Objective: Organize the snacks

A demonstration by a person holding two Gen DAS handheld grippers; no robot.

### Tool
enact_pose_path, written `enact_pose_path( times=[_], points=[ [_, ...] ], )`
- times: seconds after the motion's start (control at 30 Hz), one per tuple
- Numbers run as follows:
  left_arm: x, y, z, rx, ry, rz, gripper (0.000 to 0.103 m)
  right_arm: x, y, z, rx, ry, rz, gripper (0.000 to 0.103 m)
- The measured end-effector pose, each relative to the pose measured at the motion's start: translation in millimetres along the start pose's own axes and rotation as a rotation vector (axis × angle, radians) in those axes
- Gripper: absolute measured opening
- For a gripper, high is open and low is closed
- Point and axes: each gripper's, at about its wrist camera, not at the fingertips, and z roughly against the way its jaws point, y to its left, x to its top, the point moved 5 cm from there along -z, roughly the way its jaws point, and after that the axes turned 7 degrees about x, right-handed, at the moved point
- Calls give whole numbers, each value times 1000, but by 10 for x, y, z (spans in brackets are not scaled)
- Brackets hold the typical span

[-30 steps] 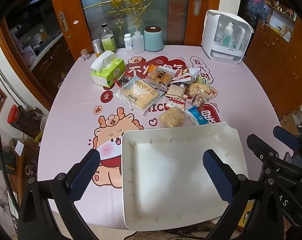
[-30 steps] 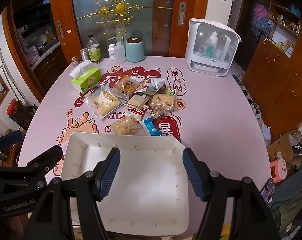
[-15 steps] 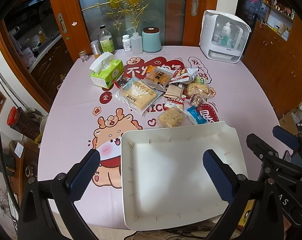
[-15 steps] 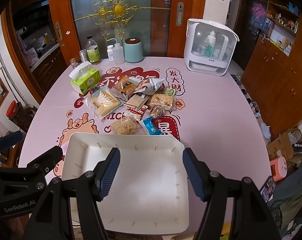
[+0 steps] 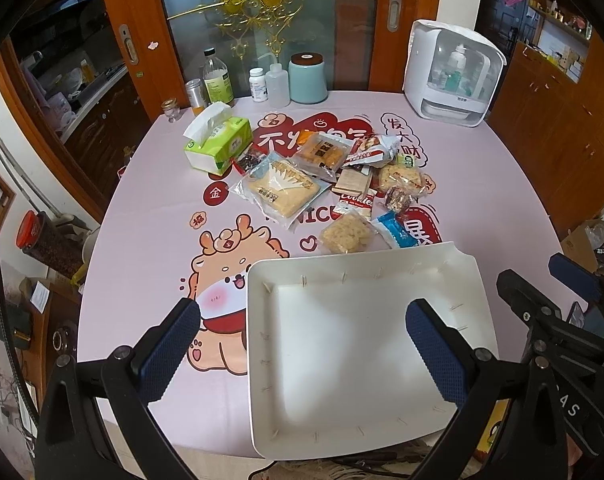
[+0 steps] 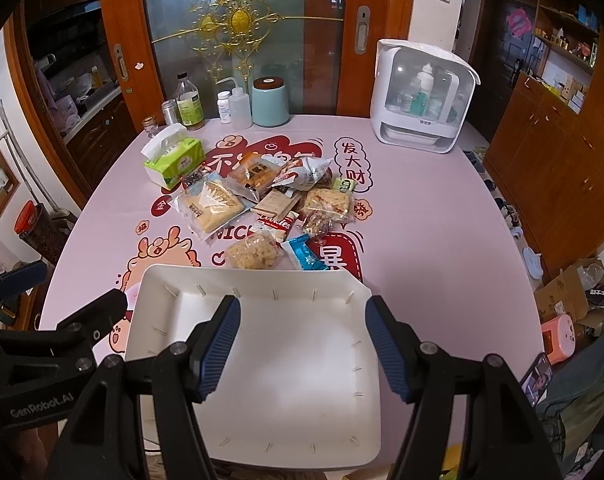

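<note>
Hovering above one white tray (image 6: pixel 262 400), the right gripper (image 6: pixel 302 344) occupies the lower centre of its frame, jaws parted to a moderate width, with nothing between the blue pads (image 6: pixel 218 348) and no contact made. The left gripper (image 5: pixel 302 350) stands spread wider at the bottom of its frame, likewise empty; its left pad sits over the printed tablecloth (image 5: pixel 162 240) and its right pad over the tray floor. The tray is empty, resting at the near table edge, and its near rim slightly overhangs that edge. Just beyond the tray's far rim lies a single cluster of snack packets (image 5: pixel 333 184) at frame centre: roughly ten, though overlap prevents an exact count. Identified among them: one large clear pack of biscuits (image 5: pixel 280 190), one puffed-rice cake (image 5: pixel 347 234) and one blue packet (image 5: pixel 395 232), these last two nearly touching the rim. One green tissue box (image 5: pixel 218 142) sits left of the cluster. Along the far edge stand several bottles and one teal canister (image 5: pixel 307 78); one white cabinet-style appliance (image 5: pixel 451 72) occupies the upper right. Bare cloth remains open on both sides of the cluster.
</note>
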Motion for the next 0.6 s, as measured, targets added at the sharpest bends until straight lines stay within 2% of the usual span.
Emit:
enact_pose_path(
  times=[0.43, 0.6],
  points=[
    [-15, 28, -26, 2, 5, 1, 102, 13, 33, 38, 0, -5, -2, 66],
    [9, 38, -10, 19, -18, 5, 102, 61, -1, 85, -6, -22, -2, 66]
  ],
)
